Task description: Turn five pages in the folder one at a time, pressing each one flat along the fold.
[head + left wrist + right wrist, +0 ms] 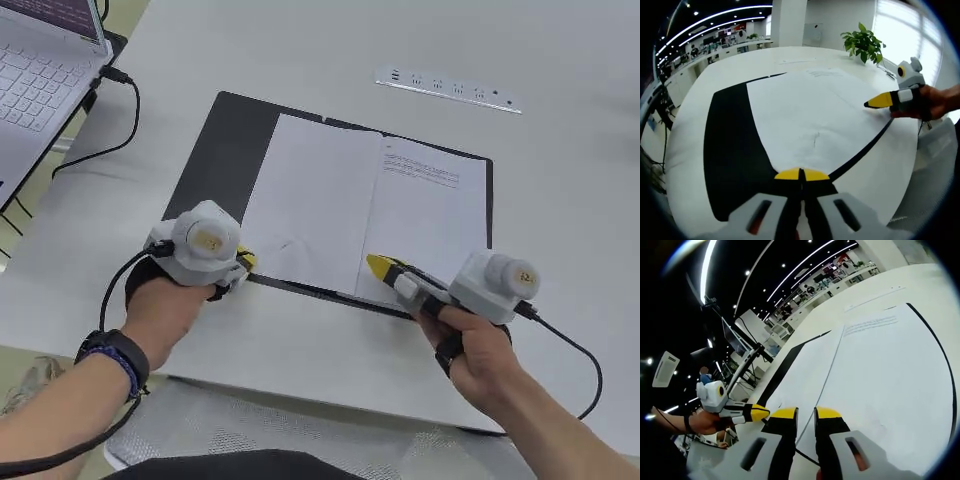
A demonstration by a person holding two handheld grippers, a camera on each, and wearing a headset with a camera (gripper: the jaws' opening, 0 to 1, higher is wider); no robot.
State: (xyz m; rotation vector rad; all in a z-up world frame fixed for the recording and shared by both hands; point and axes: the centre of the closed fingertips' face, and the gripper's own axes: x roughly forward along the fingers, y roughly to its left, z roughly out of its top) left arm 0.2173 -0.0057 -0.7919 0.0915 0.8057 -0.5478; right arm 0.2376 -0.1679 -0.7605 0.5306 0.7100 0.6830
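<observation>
White bench (560, 180) carries the open folder (215, 150), with the left gripper (245, 260) pressed closed at its near edge and the right gripper (380, 266), jaws narrowly parted, beside the fold.

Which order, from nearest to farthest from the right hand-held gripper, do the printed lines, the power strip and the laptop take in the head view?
1. Printed lines, on the right page, just beyond the right hand-held gripper.
2. Power strip, past the far edge of the folder.
3. Laptop, at the far left corner.
</observation>
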